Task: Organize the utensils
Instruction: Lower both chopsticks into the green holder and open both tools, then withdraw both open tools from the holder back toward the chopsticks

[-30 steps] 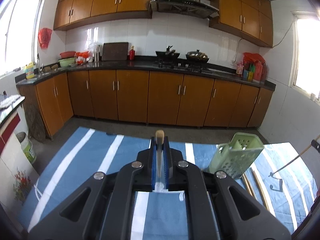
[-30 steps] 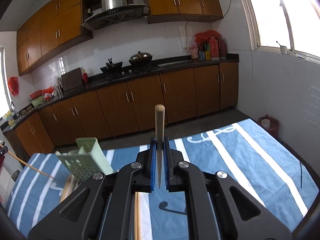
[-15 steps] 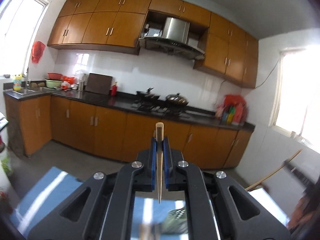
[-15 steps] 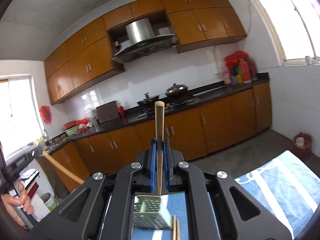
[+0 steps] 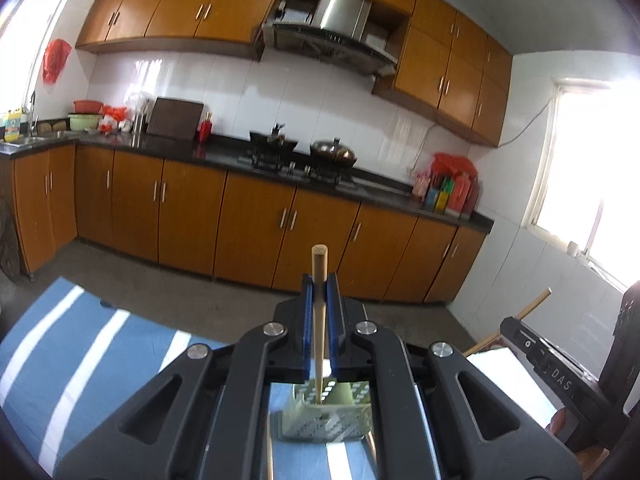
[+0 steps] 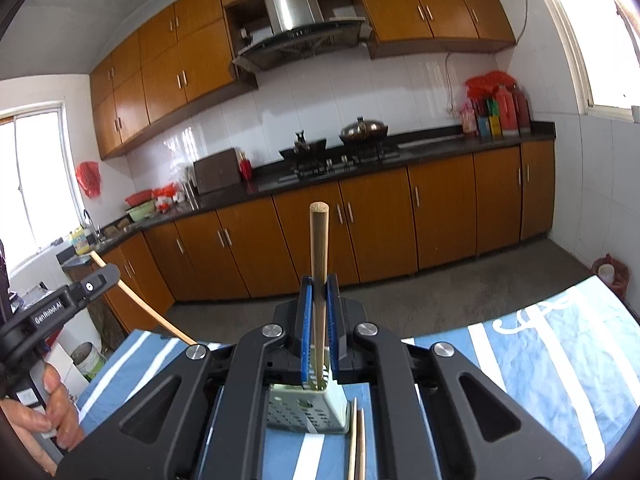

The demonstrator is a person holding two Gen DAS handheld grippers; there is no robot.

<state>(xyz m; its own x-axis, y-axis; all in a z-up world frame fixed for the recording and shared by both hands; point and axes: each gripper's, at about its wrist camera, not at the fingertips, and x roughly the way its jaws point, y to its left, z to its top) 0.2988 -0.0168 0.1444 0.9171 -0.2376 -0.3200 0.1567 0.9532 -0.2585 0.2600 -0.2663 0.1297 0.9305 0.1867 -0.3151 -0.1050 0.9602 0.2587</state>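
Over green holder (image 5: 326,420), L gripper (image 5: 319,280) & R gripper (image 6: 319,280) each pinching chopstick (image 5: 319,320) upright

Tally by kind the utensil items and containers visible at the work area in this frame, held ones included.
Chopsticks held in jaws: 2, one in the left gripper, one in the right gripper
Chopsticks lying on the striped cloth: 2
Green perforated utensil holder: 1
Total: 5

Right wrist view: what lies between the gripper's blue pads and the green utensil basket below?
Only the wooden chopstick clamped in the right gripper. In the right wrist view it runs down to the green basket; nothing else crosses that stretch.
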